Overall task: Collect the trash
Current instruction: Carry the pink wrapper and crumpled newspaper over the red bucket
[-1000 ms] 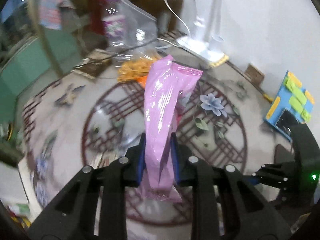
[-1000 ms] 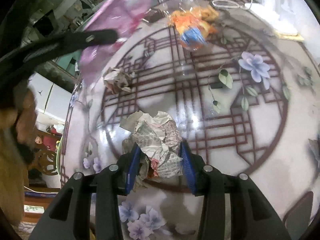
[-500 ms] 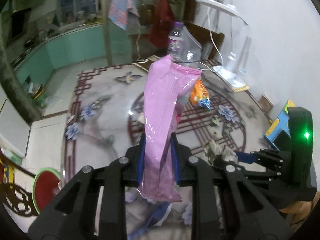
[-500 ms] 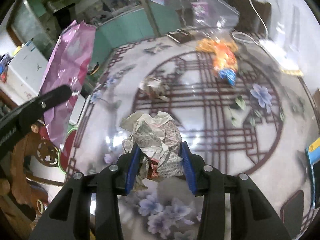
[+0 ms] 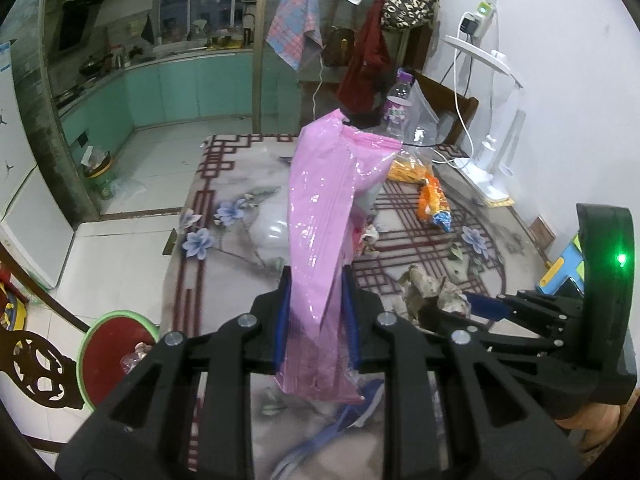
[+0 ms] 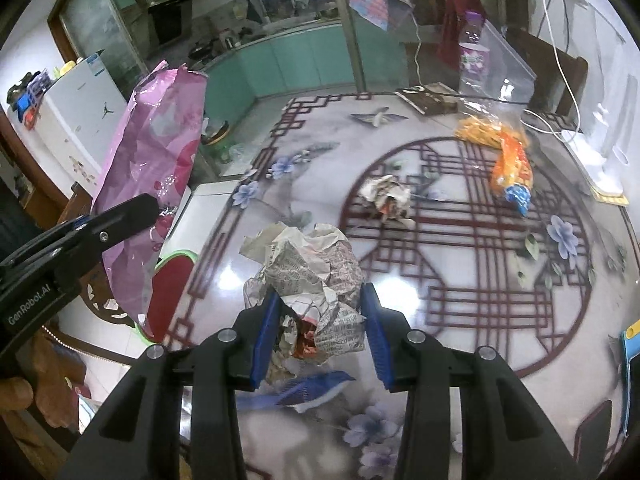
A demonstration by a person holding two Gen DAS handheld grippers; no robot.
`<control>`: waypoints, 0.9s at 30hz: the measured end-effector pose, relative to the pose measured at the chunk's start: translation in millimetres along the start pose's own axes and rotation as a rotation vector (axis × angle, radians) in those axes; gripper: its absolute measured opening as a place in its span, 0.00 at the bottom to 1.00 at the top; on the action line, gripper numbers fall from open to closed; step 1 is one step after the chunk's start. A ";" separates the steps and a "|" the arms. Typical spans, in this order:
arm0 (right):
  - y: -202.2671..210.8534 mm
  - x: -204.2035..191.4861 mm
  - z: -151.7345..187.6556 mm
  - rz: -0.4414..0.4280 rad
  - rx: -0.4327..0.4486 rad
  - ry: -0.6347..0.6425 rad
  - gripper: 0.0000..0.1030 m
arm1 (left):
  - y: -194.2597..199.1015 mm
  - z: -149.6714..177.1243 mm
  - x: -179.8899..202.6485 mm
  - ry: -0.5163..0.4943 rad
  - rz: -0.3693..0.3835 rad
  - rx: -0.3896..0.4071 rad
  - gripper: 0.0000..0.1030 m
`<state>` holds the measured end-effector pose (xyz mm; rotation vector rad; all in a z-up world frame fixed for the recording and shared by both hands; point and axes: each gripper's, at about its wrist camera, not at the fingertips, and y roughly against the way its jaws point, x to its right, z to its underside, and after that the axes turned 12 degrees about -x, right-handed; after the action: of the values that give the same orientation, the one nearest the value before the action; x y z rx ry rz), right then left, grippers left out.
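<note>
My left gripper [image 5: 314, 316] clamps the pink wrapper [image 5: 328, 220], right gripper [image 6: 318, 328] clamps a newspaper wad [image 6: 316, 276]; second paper wad [image 6: 386, 200] and orange snack bag [image 6: 512, 168] remain on the table [image 6: 480, 280], nothing binned yet.

Left tool [image 5: 314, 316]: matte black plastic frame, two angular fingers lined with blue ribbed pads [image 5: 281, 320]; four round silver screws are seen across the linkage.

Right tool [image 6: 320, 330]: same black frame, blue ribbed pads [image 6: 376, 332], four silver screws. In the left wrist view a rounded black housing with a lit green LED [image 5: 621, 259] is noted behind it.

White lettering "GenRobot.AI" [image 6: 30, 306] is printed on the left tool's side. Bare skin of a hand [image 6: 36, 392] is visible below.
</note>
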<state>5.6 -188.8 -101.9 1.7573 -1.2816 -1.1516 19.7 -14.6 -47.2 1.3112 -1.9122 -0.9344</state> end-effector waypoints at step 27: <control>-52.8 -155.0 -17.7 -0.016 -0.050 0.087 0.38 | 20.0 31.2 -148.7 0.090 -0.028 -0.031 0.22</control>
<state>21.2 -24.8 -100.3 1.7649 -1.1797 -1.0942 29.8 137.5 -63.3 1.3424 -1.8083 -0.9004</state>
